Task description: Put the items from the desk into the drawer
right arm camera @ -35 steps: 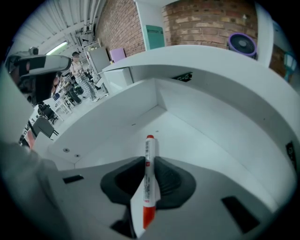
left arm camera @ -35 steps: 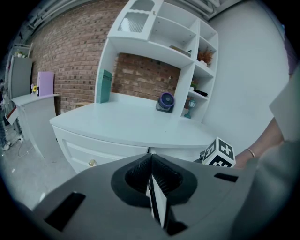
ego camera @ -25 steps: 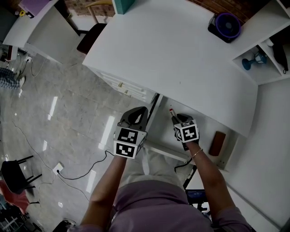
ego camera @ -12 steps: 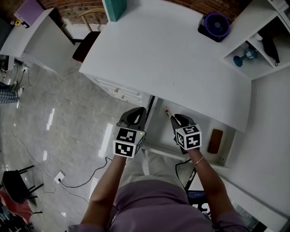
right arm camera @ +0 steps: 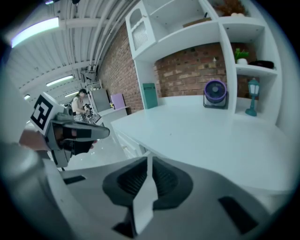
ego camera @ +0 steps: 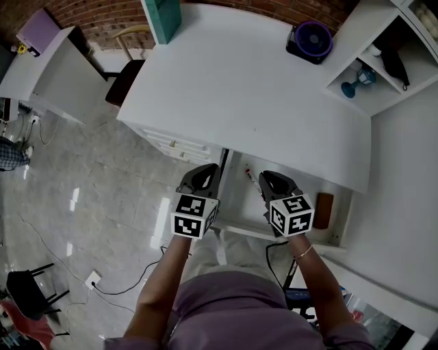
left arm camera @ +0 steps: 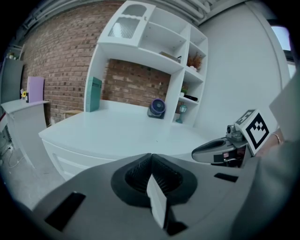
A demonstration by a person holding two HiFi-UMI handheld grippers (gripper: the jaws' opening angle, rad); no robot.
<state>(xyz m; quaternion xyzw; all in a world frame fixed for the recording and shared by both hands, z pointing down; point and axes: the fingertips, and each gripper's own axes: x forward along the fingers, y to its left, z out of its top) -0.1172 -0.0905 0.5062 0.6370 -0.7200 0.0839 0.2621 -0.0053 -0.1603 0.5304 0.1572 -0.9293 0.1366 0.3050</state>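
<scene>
In the head view an open white drawer (ego camera: 236, 229) sticks out under the white desk (ego camera: 239, 82). A thin pen with a red tip (ego camera: 251, 180) lies in it, and a brown oblong item (ego camera: 323, 210) rests at its right end. My right gripper (ego camera: 268, 178) is over the drawer just right of the pen, shut and empty. My left gripper (ego camera: 209, 171) is at the drawer's left edge, also shut and empty. The left gripper view shows its jaws (left arm camera: 151, 158) pressed together, and the right gripper view shows the same (right arm camera: 149, 161).
A purple fan (ego camera: 312, 39) stands at the desk's far right corner and a teal box (ego camera: 161, 18) at its far left. A wall shelf holds a small blue lamp (ego camera: 352, 80). A closed drawer unit (ego camera: 174, 145) is left of the open drawer. A chair (ego camera: 123, 75) stands beyond the desk.
The head view has shifted, so the desk sits higher in the picture. My right gripper has drawn back a little toward the person, away from the pen. The left gripper has barely moved.
</scene>
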